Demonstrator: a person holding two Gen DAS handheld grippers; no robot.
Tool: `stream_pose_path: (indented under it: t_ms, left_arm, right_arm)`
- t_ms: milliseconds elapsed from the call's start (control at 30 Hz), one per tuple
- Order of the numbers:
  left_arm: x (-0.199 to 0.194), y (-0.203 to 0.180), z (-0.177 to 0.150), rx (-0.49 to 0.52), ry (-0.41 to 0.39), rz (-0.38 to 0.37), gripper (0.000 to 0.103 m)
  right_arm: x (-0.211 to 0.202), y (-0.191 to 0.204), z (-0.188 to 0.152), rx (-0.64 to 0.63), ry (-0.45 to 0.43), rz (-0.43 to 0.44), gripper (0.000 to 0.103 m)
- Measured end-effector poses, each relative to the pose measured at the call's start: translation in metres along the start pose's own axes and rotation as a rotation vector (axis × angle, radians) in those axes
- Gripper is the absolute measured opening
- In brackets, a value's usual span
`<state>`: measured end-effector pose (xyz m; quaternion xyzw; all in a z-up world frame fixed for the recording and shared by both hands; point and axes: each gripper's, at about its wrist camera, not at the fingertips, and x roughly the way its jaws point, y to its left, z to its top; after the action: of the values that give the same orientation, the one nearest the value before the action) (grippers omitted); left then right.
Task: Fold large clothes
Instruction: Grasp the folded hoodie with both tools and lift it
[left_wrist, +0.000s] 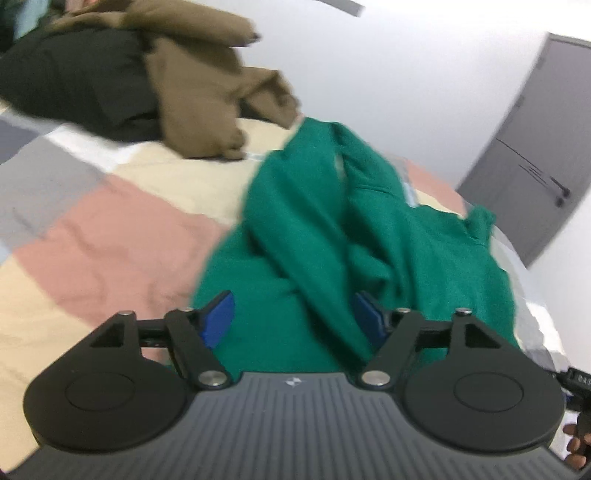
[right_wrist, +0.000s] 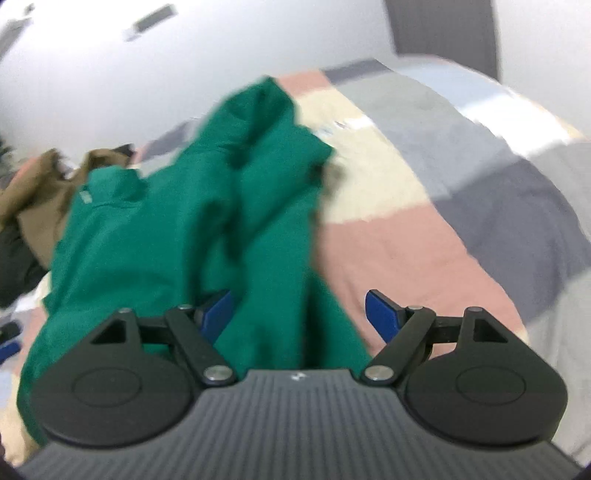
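A green sweatshirt (left_wrist: 332, 229) lies crumpled on the patchwork bed cover (left_wrist: 103, 236). My left gripper (left_wrist: 295, 317) is open, its blue pads (left_wrist: 218, 321) wide apart with green cloth between and over them. The sweatshirt also shows in the right wrist view (right_wrist: 177, 236), stretching away from me. My right gripper (right_wrist: 299, 314) is open, its pads (right_wrist: 382, 315) wide apart, with a fold of the green cloth lying between them. Both views are blurred.
A brown garment (left_wrist: 207, 85) and a black one (left_wrist: 74, 77) are heaped at the far side of the bed. They also show at the left in the right wrist view (right_wrist: 33, 199). A grey door (left_wrist: 532, 166) stands beyond the bed.
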<state>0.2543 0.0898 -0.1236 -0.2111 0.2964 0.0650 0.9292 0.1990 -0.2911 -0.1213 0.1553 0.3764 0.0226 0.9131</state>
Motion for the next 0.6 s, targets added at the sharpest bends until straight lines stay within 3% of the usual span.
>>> stream_pose_path:
  t_ms: [100, 233, 300, 433, 600]
  left_arm:
    - [0.001, 0.021, -0.001, -0.050, 0.019, 0.045, 0.080]
    - [0.018, 0.046, -0.005, -0.120, 0.073, 0.089, 0.081]
    - [0.027, 0.055, -0.007, -0.150, 0.098, 0.096, 0.081]
    - [0.035, 0.068, -0.010, -0.232, 0.127, 0.040, 0.083]
    - [0.034, 0.070, -0.016, -0.323, 0.190, -0.156, 0.083]
  right_arm:
    - [0.013, -0.015, -0.001, 0.079, 0.056, 0.000, 0.080]
    - [0.040, -0.023, -0.010, 0.184, 0.187, 0.091, 0.082]
    - [0.047, -0.024, -0.014, 0.198, 0.196, 0.090, 0.086]
    - [0.042, -0.027, -0.015, 0.268, 0.205, 0.185, 0.087]
    - [0.026, -0.023, -0.016, 0.311, 0.206, 0.420, 0.087]
